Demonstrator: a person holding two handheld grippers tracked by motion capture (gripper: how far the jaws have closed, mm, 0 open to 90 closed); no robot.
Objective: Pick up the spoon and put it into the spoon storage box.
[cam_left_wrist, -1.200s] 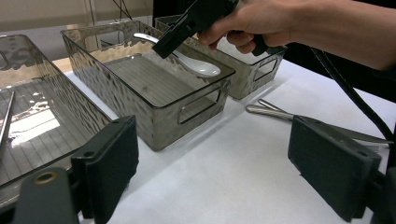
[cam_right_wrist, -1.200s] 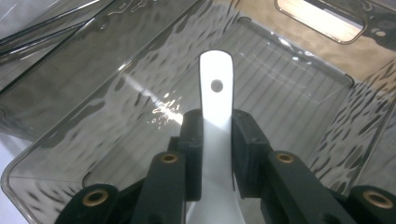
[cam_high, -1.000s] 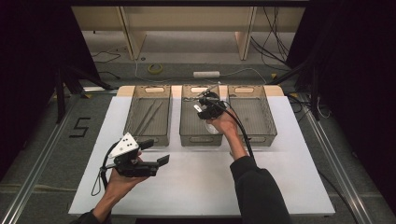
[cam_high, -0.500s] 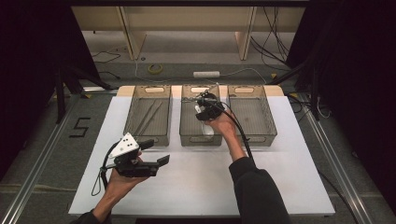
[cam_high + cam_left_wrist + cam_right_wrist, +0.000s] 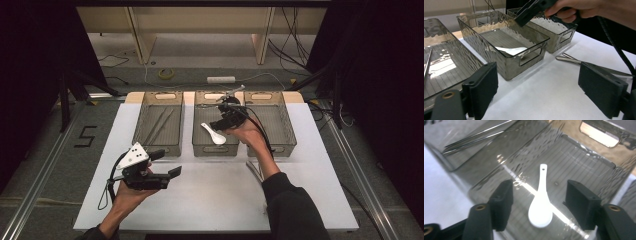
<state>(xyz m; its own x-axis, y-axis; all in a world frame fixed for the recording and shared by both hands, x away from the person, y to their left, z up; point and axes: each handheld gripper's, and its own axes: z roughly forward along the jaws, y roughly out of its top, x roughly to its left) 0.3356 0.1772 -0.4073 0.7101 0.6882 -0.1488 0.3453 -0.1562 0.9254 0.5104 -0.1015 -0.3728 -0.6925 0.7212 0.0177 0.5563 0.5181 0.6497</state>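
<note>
The spoon (image 5: pixel 540 206) lies flat on the floor of the middle bin (image 5: pixel 199 146), directly below and between the jaws of the right gripper (image 5: pixel 226 118), which have just been opening and now stand apart with nothing clamped, so this placement reads as complete. The chopsticks (image 5: pixel 161 125) already lie in the bin (image 5: pixel 142 119) beside it, while a fork (image 5: pixel 586 63) remains on the table (image 5: pixel 210 200), just ahead of the left gripper (image 5: pixel 166 164), and the third bin (image 5: pixel 283 120) appears empty. The left gripper's jaws also stand apart and empty, so the fork is judged the remaining item to sort.
</note>
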